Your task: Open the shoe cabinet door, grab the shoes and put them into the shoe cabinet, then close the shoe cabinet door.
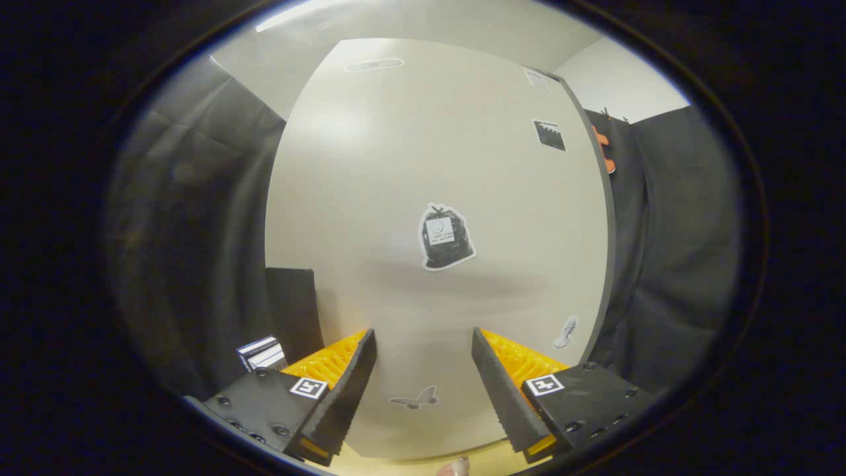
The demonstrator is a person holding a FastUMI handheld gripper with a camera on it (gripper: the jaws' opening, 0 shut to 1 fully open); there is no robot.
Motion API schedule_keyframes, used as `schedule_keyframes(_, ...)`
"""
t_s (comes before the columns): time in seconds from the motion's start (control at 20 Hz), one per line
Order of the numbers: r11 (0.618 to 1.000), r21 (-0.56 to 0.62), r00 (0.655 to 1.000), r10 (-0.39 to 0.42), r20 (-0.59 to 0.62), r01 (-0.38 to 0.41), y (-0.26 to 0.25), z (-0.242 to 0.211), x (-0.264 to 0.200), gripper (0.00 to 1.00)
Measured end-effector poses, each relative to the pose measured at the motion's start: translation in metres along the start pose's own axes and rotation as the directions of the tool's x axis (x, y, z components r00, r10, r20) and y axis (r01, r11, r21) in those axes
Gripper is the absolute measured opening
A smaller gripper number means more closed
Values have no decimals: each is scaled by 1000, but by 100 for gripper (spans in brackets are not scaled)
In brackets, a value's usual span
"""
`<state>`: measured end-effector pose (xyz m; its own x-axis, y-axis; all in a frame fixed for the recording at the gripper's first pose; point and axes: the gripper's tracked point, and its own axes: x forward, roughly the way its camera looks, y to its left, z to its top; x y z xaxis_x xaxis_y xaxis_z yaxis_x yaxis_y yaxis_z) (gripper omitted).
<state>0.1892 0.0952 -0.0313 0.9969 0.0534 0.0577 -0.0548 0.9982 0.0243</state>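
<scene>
The pale shoe cabinet door [410, 198] stands close in front of me, flat and glossy, with a sticker of a black bag [445, 236] near its middle and smaller stickers lower down. My gripper [423, 344] is open, its two fingers spread wide with nothing between them, their tips near the door's lower part. A fingertip of a person's hand [456, 468] shows below, between the fingers. The door's dark right edge [603, 218] runs top to bottom.
Black cloth hangs on both sides of the cabinet. A dark box [291, 311] and a small white-and-dark package [262, 354] sit at the lower left beside the door. An orange object [603, 149] sticks out just past the door's right edge.
</scene>
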Motion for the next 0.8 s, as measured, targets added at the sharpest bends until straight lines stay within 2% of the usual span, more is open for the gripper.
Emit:
schedule_keyframes(0.35, 1000, 5, 1000, 3, -6, -3, 8, -3, 24, 93)
schedule_keyframes(0.8, 1000, 5, 1000, -6, 1, 6, 12, -2, 22, 93)
